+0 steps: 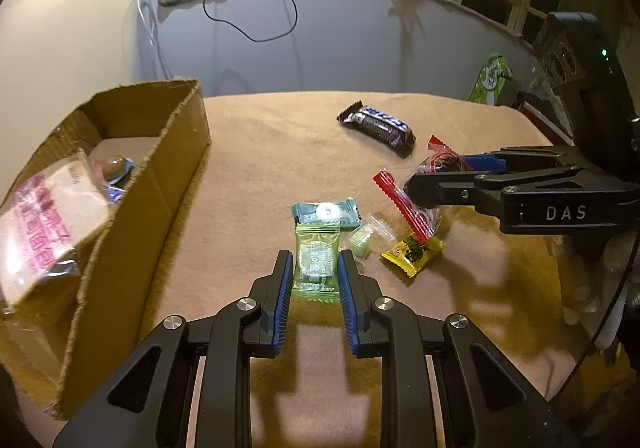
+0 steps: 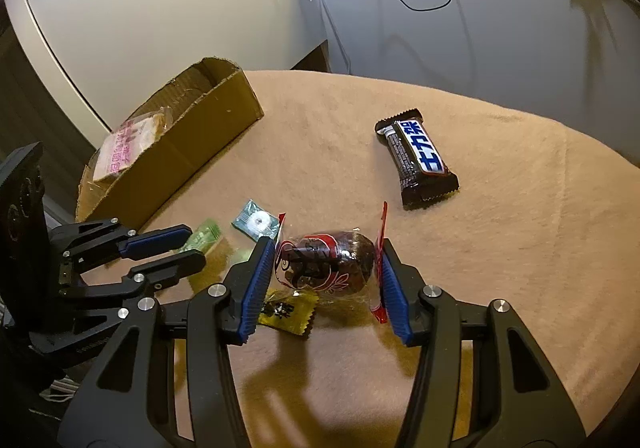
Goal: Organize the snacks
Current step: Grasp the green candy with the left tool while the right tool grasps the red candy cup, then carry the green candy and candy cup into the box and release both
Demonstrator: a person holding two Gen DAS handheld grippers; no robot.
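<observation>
My left gripper [image 1: 315, 260] is open, its blue pads on either side of a light green candy packet [image 1: 316, 264] on the tan cloth; it also shows in the right wrist view [image 2: 188, 248]. My right gripper [image 2: 326, 256] is open around a clear red-edged packet with a dark snack [image 2: 328, 262], touching or nearly touching its wrapper ends; it also shows in the left wrist view [image 1: 436, 176]. A teal packet [image 1: 325, 211], a small pale green candy [image 1: 362, 240], a yellow packet [image 1: 414, 251] and a dark chocolate bar [image 2: 418, 158] lie nearby.
An open cardboard box [image 1: 132, 204] stands at the left and holds a pink-printed bag [image 1: 44, 228] and a round wrapped sweet [image 1: 114, 166]. The tan cloth's far edge [image 1: 340, 94] meets a grey wall. A green package [image 1: 490, 80] stands at the far right.
</observation>
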